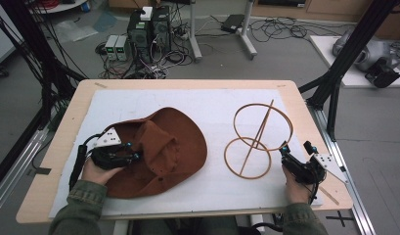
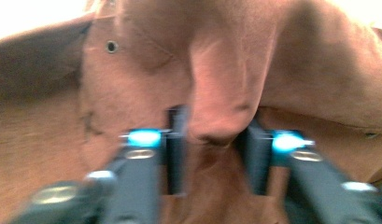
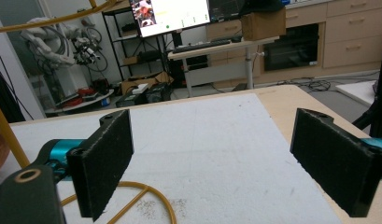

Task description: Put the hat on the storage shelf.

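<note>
Left gripper view, bottom of frame: left gripper point(image 2: 212, 144) with both black pads pinched on a raised fold of the brown suede hat point(image 2: 226, 70), fold squeezed between them at centre, crown rising above into the upper half, brim spreading to the left and right edges, small metal eyelet at upper left.

High view, lower left: left hand point(image 1: 97, 169) wrapped round the left gripper point(image 1: 134, 157), tips buried in the crown of the brown suede hat point(image 1: 180, 144), which lies on the white mat point(image 1: 212, 105) left of centre, brim reaching toward the lower middle. Lower right: right hand point(image 1: 295, 188) with the right gripper point(image 1: 294, 152), jaws standing wide apart, nothing between them, tips just beside the lower ring of the wooden hoop stand point(image 1: 258, 137), well apart from the hat. Farther up, the table point(image 1: 188, 84) edge, then computer towers point(image 1: 148, 29) and cables on the floor.

Right gripper view, bottom: wide-spread pads, a curved yellow piece of the hoop stand point(image 3: 146, 196) low left, bare mat beyond.
</note>
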Demonstrator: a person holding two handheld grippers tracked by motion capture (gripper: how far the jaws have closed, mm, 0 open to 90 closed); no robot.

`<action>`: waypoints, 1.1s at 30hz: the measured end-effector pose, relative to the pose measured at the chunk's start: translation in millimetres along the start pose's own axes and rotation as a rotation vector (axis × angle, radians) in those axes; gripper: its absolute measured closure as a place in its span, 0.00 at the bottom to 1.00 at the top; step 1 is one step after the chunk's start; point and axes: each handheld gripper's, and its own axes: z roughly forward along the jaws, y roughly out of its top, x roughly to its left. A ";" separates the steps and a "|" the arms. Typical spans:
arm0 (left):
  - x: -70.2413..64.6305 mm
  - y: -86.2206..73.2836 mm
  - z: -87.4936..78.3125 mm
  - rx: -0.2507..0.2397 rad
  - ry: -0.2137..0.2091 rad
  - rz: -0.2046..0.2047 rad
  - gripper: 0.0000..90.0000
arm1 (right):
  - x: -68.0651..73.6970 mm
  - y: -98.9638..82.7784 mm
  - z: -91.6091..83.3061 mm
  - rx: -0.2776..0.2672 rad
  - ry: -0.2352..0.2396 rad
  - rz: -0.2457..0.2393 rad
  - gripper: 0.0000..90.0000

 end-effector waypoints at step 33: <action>-5.7 3.0 -21.8 -0.117 0.034 0.045 0.94 | 0.2 -0.2 0.9 0.001 -0.002 0.010 0.14</action>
